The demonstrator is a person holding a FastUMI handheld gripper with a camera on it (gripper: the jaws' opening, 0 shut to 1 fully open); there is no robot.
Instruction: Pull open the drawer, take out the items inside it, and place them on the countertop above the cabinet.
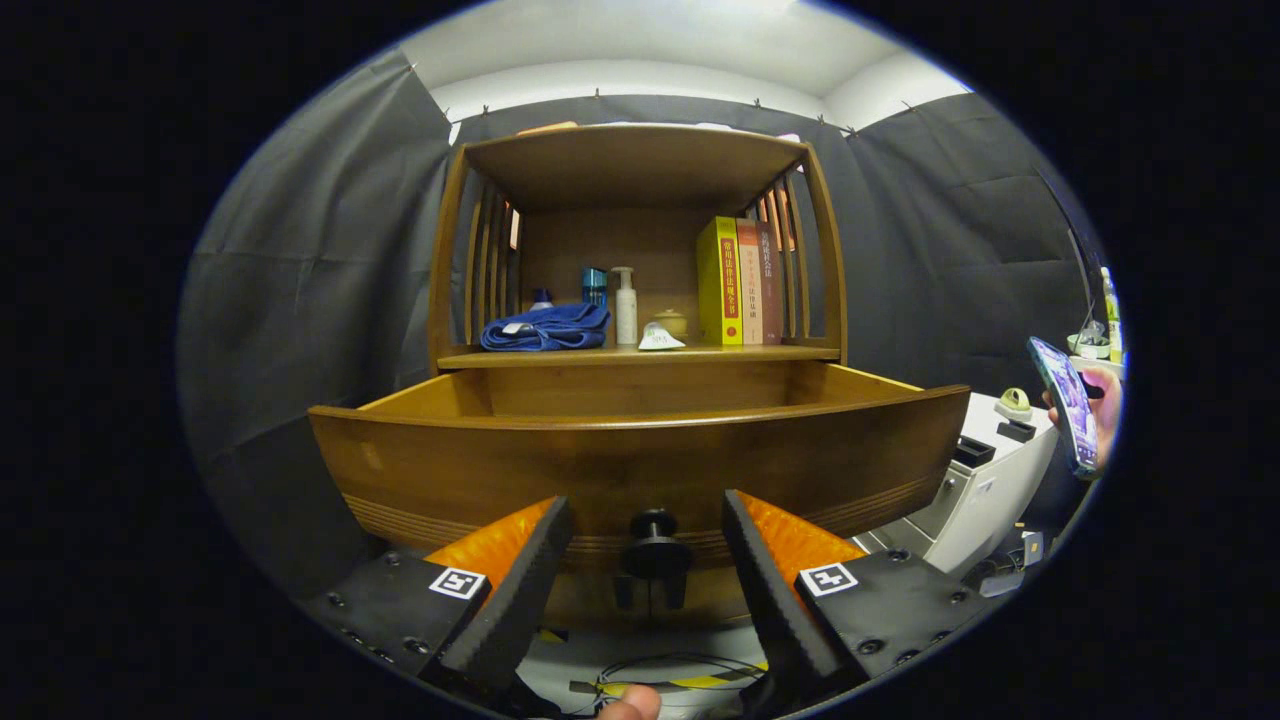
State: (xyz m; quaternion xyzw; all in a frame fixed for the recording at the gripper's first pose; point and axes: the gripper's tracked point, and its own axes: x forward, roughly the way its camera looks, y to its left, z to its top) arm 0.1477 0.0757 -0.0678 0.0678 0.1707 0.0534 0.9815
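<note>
Gripper view: gripper (648, 560) released, fingers spread either side of small dark round knob (652, 540), not touching. Brown wooden drawer (640, 465) pulled out just ahead. Beyond, wooden shelf (640, 354) carried folded blue towel (546, 328), white pump bottle (625, 306), upright yellow book (719, 282).

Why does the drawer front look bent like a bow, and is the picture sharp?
In the gripper view, the fisheye lens bows the drawer front; it is surely straight. Overhead light leaves the shelf's books and blue towel fairly sharp, while the dark drawer knob sits in shade between the open gripper's fingers.
</note>
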